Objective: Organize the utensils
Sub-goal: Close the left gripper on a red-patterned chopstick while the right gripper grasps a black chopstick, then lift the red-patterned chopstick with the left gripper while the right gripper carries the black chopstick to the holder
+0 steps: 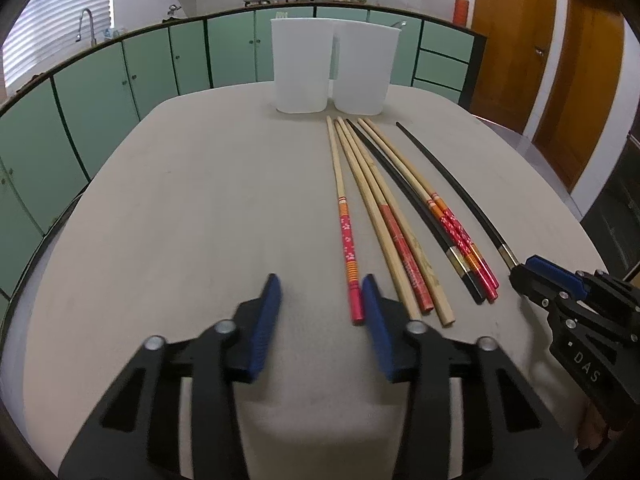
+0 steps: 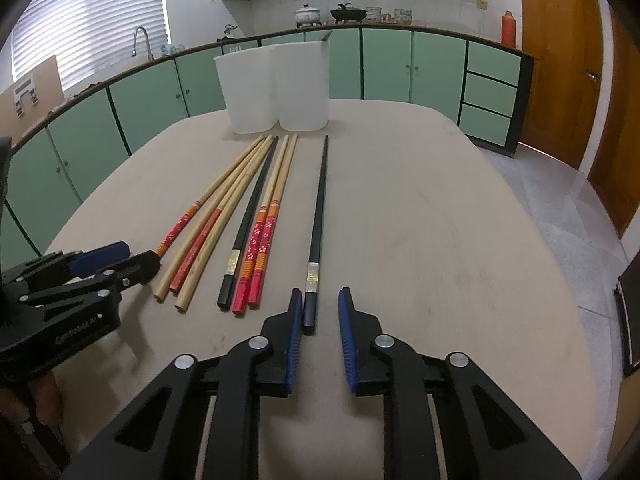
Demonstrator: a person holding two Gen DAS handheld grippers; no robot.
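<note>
Several chopsticks lie side by side on the beige table [image 1: 180,200], tips toward two white containers [image 1: 300,68] [image 2: 304,88]. A bamboo chopstick with a red flowered end [image 1: 347,240] lies between my left gripper's [image 1: 320,284] jaws, against the right pad; the left pad stands well apart, so it is open. A separate black chopstick [image 2: 318,220] lies with its butt between my right gripper's [image 2: 320,294] jaws, beside the left pad, with a gap to the right pad. The right gripper is open too. Each gripper shows in the other's view: left gripper [image 2: 136,258], right gripper [image 1: 520,272].
Plain bamboo, red-banded and another black chopstick [image 2: 244,220] lie between the two grippers. A utensil tip [image 1: 398,24] pokes out of the right container. Green cabinets [image 1: 100,100] ring the table, wooden doors [image 1: 512,40] at right. A hand [image 2: 44,404] holds the left gripper.
</note>
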